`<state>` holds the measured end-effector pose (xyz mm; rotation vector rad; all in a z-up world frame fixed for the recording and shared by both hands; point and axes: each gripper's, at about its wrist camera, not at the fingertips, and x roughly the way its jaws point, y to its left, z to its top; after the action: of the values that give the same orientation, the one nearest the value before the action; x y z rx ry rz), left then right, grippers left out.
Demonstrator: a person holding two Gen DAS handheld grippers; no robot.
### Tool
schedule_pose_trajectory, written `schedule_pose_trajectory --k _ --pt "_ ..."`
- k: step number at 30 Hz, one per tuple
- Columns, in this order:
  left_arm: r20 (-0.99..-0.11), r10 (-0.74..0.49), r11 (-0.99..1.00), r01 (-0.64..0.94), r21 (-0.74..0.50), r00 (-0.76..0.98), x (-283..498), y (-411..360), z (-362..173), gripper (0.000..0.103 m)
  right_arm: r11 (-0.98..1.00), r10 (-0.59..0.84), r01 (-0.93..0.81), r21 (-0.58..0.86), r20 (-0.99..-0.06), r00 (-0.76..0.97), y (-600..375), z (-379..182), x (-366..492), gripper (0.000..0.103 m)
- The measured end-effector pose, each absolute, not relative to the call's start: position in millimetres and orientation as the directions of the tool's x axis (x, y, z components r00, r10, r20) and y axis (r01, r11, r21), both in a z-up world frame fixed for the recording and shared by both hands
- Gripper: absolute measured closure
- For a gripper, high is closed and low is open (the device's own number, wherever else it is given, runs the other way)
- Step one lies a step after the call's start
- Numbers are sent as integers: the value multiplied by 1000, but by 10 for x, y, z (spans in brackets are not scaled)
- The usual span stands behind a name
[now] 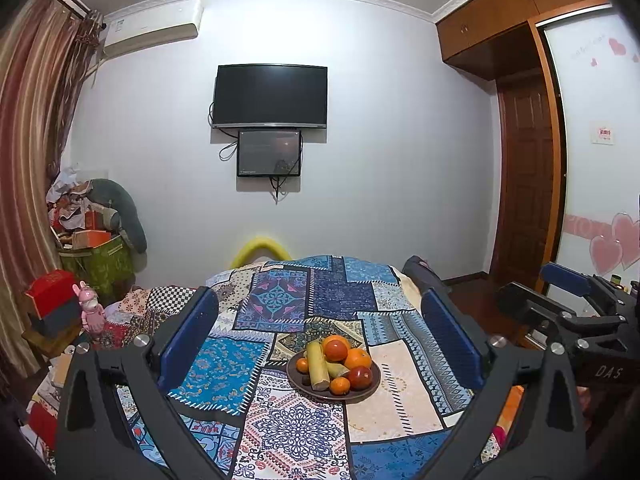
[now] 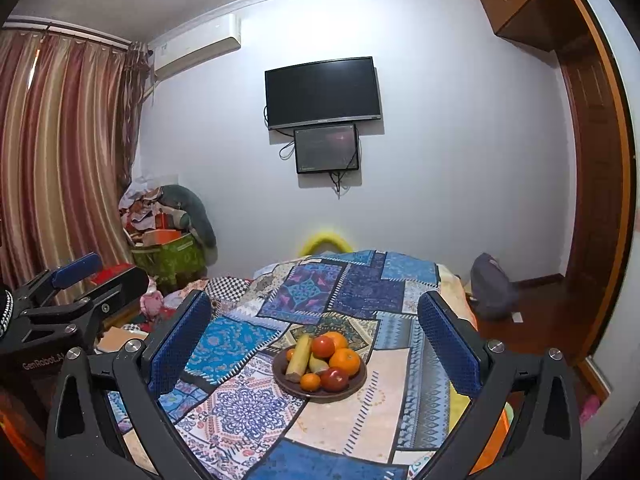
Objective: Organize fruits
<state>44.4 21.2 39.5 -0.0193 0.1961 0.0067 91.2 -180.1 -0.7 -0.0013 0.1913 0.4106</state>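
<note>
A dark round plate (image 1: 366, 393) (image 2: 356, 386) sits on a patchwork cloth and holds oranges (image 1: 358, 359) (image 2: 345, 361), red apples (image 1: 360, 377) (image 2: 334, 379), small tangerines (image 1: 339, 385) (image 2: 310, 381) and yellow-green sugarcane pieces (image 1: 317, 365) (image 2: 301, 358). My left gripper (image 1: 320, 340) is open and empty, held back from the plate with the plate framed between its blue pads. My right gripper (image 2: 316, 340) is open and empty, likewise back from the plate. The right gripper shows at the right edge of the left wrist view (image 1: 568, 300), the left gripper at the left edge of the right wrist view (image 2: 76, 280).
The patchwork cloth (image 1: 280, 312) (image 2: 320, 288) covers a bed or table. A pink rabbit figure (image 1: 91, 312) and red box (image 1: 50, 290) stand at the left. A cluttered green bin (image 1: 100, 256) (image 2: 168, 256) is by the curtain. A dark bag (image 2: 490, 286) lies at right.
</note>
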Motion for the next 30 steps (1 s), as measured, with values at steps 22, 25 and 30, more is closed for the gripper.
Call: schedule_pose_trajectory --k 22,25,30 --pt "-192 -6 1000 3 -12 981 426 157 384 0 916 399 -398 44 -177 900 -1807 26 876 0" --pt "-191 -5 1000 3 -9 982 427 141 386 0 917 399 -397 45 -177 900 -1805 26 877 0" --pt "-196 -23 1000 20 -17 980 420 149 388 0 916 399 -398 45 -176 900 -1806 27 878 0"
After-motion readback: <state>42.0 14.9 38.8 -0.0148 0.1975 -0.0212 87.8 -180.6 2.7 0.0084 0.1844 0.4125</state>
